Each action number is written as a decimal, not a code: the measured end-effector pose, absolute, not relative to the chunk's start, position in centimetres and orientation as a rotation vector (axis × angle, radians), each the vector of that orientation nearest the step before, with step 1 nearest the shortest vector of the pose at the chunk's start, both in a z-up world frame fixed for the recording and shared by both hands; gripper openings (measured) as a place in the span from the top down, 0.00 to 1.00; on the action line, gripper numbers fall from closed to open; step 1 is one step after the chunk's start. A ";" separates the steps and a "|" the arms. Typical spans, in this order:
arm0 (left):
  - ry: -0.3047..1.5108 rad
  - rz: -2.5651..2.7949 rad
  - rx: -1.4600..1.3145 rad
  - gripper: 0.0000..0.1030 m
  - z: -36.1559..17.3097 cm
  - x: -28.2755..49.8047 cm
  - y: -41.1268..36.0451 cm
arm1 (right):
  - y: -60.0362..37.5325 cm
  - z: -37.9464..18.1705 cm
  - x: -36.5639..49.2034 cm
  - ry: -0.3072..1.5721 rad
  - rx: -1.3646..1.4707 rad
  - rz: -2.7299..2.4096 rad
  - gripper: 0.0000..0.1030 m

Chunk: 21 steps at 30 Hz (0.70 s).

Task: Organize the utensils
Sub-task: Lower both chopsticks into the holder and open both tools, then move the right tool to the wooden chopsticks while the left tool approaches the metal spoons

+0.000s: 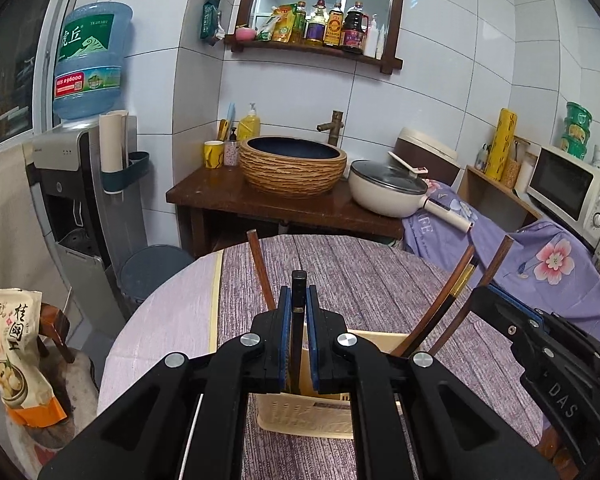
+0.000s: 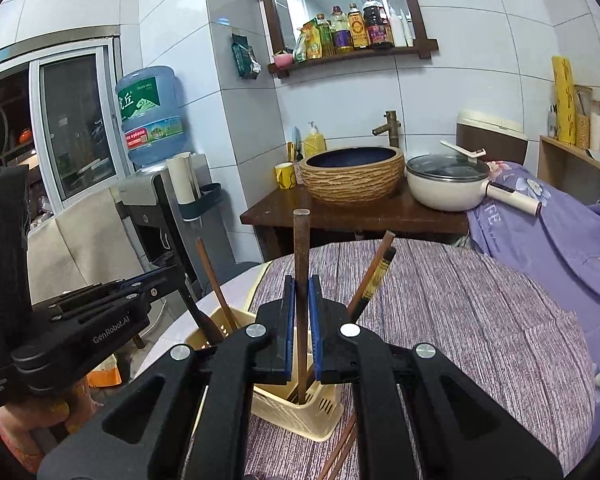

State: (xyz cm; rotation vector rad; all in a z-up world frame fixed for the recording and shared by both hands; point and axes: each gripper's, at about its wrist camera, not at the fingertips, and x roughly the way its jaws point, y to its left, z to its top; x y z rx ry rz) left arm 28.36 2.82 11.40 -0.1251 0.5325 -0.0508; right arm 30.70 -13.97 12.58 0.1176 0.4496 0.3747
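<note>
While both chopsticks are held upright over the yellow utensil basket (image 2: 300,412), several things could go wrong. The left gripper (image 1: 299,312) is closed almost fully on a black chopstick (image 1: 299,300), whose lower end reaches down into the basket; the right gripper (image 2: 301,300) is closed in the same way on a brown chopstick (image 2: 301,248), whose tip is seen inside the front compartment of the basket. Because the basket is light plastic and stands on the table (image 2: 460,320) covered with a purple cloth, it could be tipped or pushed if a chopstick is pressed against its wall or its slotted bottom. Other chopsticks (image 2: 374,272) lean already out of the basket toward its far side, and they could be knocked by either gripper, since the two grippers are close together above the basket. A collision between the grippers is also judged possible. Two more chopsticks (image 2: 342,448) lie on the table just beside the front of the basket, and they could be dragged by the cloth.
</note>
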 end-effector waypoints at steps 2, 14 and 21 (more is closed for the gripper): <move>0.526 -0.052 -0.115 0.93 11.3 28.3 2.7 | -13.8 12.2 30.8 0.455 0.115 0.371 0.93; 0.476 -0.068 -0.129 0.71 11.7 26.4 3.2 | -13.4 12.0 29.5 0.402 0.070 0.333 0.62; 0.401 -0.042 -0.122 0.32 11.4 22.0 4.2 | -14.9 12.5 26.4 0.308 0.059 0.314 0.51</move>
